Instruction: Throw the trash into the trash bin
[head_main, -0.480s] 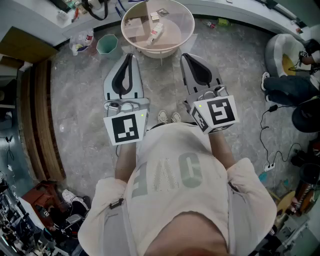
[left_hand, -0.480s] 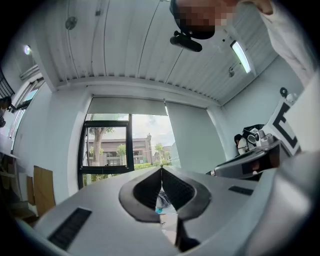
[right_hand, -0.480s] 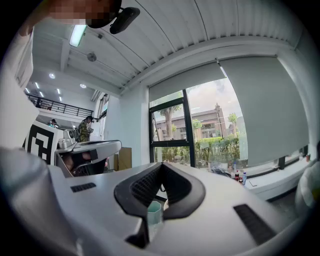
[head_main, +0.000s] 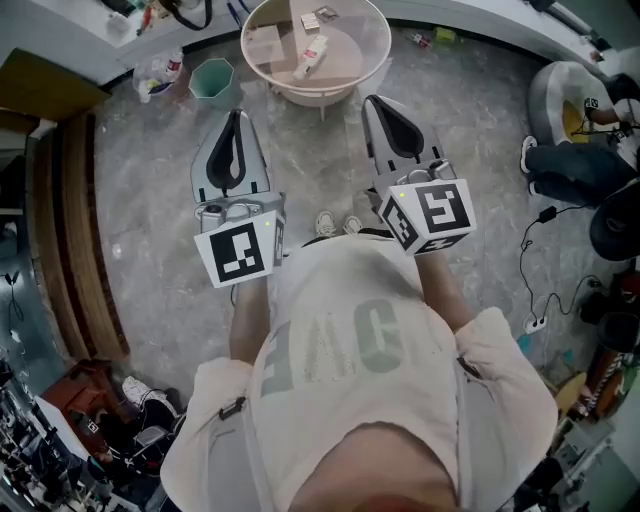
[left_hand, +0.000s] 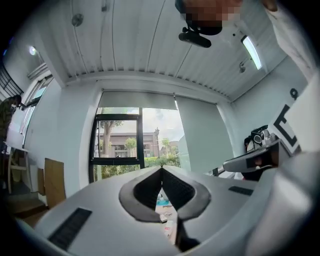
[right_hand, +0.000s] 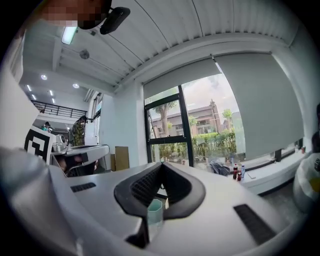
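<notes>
A round pale table (head_main: 372, 62) stands ahead of me with trash on it: a white tube-like bottle (head_main: 310, 57) and small paper and card scraps (head_main: 325, 16). Left of the table stands the teal trash bin (head_main: 212, 78) on the floor. My left gripper (head_main: 235, 115) is shut and empty, held level short of the bin and the table. My right gripper (head_main: 378, 100) is likewise shut with nothing in it, just short of the table's near rim. In the left gripper view the left gripper (left_hand: 161, 169) frames table scraps (left_hand: 165, 215). Below the right gripper (right_hand: 161, 164) the teal bin (right_hand: 154, 212) shows.
A clear plastic bag (head_main: 160, 72) lies left of the bin. Wooden planks (head_main: 75, 230) run along the left. A person sits on a beanbag (head_main: 570, 110) at the right, with cables (head_main: 545, 290) on the floor. A white counter (head_main: 500, 20) curves behind the table.
My left gripper has shifted a little to the left and away from me. The table and bin sit slightly higher in the head view. The right gripper has hardly moved.
</notes>
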